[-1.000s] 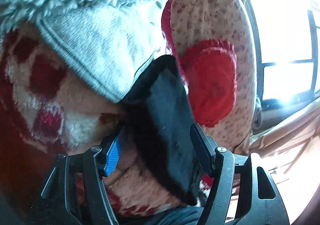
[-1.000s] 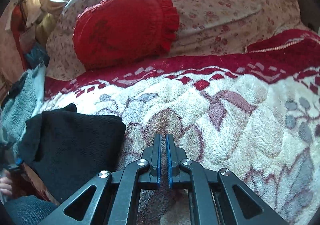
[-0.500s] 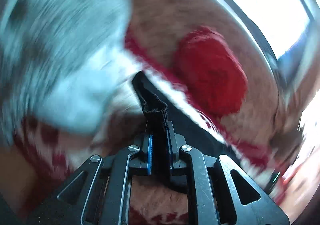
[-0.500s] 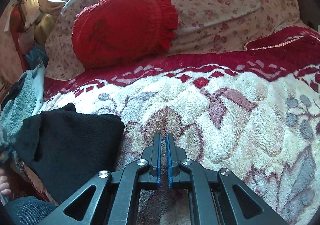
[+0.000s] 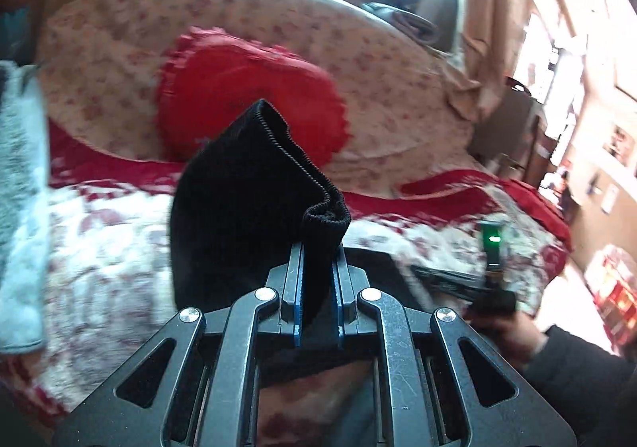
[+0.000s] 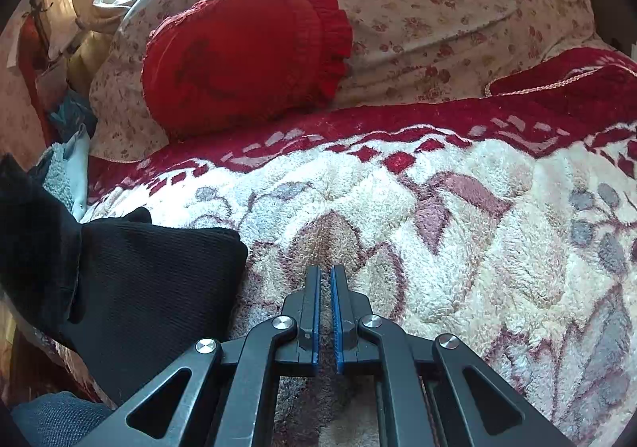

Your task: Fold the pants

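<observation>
The black pants hang from my left gripper, which is shut on their ribbed elastic waistband and holds that end up above the bed. In the right wrist view the pants lie folded on the fleece blanket at the left, with one part lifted at the far left edge. My right gripper is shut and empty, resting low over the blanket just right of the pants. It also shows in the left wrist view, held in a hand at the right.
A cream and red fleece blanket covers the bed. A red frilled cushion leans on a floral pillow at the back. A grey fleece garment lies at the left. A window is behind the bed.
My left gripper closed on the waistband, then swung round and lifted it, so the view now faces the cushion and window. The right gripper stayed still and shut.
</observation>
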### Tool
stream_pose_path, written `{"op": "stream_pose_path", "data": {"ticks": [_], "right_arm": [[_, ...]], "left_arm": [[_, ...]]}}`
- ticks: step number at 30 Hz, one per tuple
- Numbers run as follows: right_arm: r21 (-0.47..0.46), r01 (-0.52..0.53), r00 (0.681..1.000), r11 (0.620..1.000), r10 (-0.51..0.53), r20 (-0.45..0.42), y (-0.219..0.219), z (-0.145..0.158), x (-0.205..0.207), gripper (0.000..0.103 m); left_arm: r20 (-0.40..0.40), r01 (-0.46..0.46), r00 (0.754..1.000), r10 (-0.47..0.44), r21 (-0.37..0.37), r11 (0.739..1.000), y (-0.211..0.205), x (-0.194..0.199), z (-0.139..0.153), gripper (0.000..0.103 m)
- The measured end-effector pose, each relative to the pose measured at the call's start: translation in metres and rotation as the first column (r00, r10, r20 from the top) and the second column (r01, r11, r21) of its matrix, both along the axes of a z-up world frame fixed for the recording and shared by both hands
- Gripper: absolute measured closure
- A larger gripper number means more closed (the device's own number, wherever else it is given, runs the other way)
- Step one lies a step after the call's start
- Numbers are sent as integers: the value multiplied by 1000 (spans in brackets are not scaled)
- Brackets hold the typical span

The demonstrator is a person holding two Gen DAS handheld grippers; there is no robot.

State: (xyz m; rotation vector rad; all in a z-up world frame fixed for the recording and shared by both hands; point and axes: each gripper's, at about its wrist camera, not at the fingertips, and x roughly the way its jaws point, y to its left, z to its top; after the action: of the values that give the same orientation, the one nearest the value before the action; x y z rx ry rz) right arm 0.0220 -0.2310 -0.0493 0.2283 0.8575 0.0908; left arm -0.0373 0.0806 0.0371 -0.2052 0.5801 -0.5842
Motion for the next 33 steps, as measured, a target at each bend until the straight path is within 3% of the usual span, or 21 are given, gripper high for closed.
{"op": "stream_pose_path", "data": {"ticks": [4, 8, 11, 17, 22, 25, 27, 30, 33], "right_arm": [[4, 0, 1000, 1000, 0, -1, -1, 0, 0, 99], [9, 0, 1000, 1000, 0, -2, -2, 0, 0, 99], [14, -1, 1000, 1000, 1, -5, -3, 0, 0, 99], [33, -2, 1000, 999, 2, -9, -5, -1, 1, 99], [54, 1, 1000, 999, 0, -2, -8, 2, 0, 99], [83, 5, 999, 997, -9, 40, -12, 11, -6, 99], [113, -1, 992, 994, -14, 128, -17, 26, -16, 99], [190, -118, 958, 975, 61, 280, -18, 49, -34, 99], [276, -357, 908, 892, 262, 327, -1, 53, -37, 99]], "left_arm": [[-13, 166, 986, -166, 65, 984, -46, 0, 9, 93], [-82, 297, 955, -286, 191, 936, -98, 8, 1, 93], [-141, 354, 934, -329, 233, 906, -123, 15, -8, 93], [-217, 424, 900, -377, 242, 873, -149, 25, -17, 93], [-282, 520, 849, -446, 297, 801, -177, 20, -33, 93], [-340, 556, 822, -456, 313, 770, -183, 25, -51, 93], [-381, 562, 810, -447, 282, 778, -183, 35, -60, 93], [-400, 574, 795, -456, 252, 779, -181, 39, -63, 90], [-388, 579, 796, -465, 263, 772, -182, 37, -63, 90]]}}
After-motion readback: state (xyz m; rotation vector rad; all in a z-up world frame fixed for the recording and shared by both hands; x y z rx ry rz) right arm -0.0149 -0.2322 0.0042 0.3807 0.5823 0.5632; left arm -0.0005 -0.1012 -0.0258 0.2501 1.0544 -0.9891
